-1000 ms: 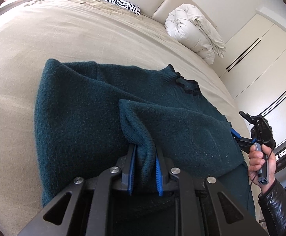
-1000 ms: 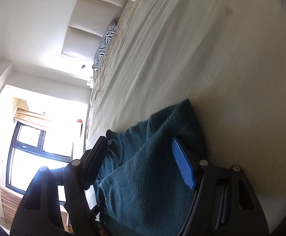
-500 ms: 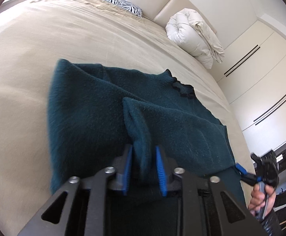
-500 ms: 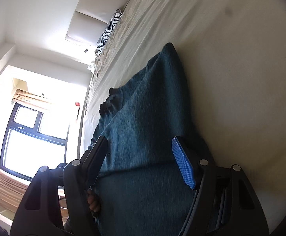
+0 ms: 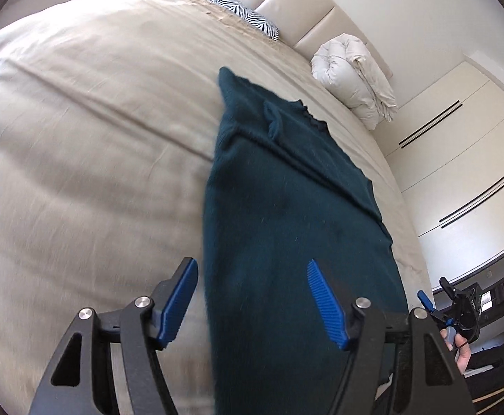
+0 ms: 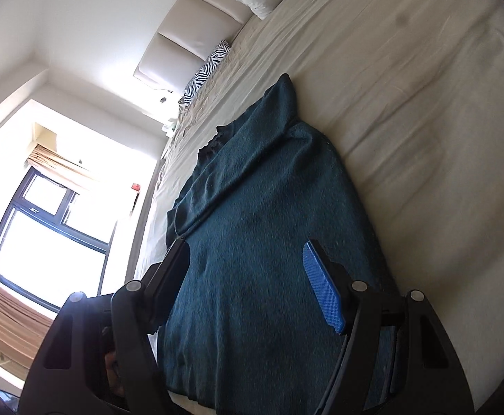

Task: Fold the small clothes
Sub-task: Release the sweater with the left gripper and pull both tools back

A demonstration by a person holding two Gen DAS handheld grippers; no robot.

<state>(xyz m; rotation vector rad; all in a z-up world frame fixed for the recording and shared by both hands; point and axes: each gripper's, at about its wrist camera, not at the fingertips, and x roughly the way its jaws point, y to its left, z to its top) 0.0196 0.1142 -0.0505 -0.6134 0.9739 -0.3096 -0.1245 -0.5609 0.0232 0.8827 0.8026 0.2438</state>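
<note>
On beige bed [image 5: 79, 110], sweater [image 5: 286, 207] (teal), wardrobe [image 5: 459, 145]

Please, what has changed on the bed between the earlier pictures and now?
The left hand-held gripper has let go of the fold of the dark teal knitted sweater it was pinching; its jaws have just been opening and it has drawn back. The right hand-held gripper has drawn back too, still open. The sweater now lies narrower. The beige bed sheet and the white rolled duvet stayed as they were.
</note>
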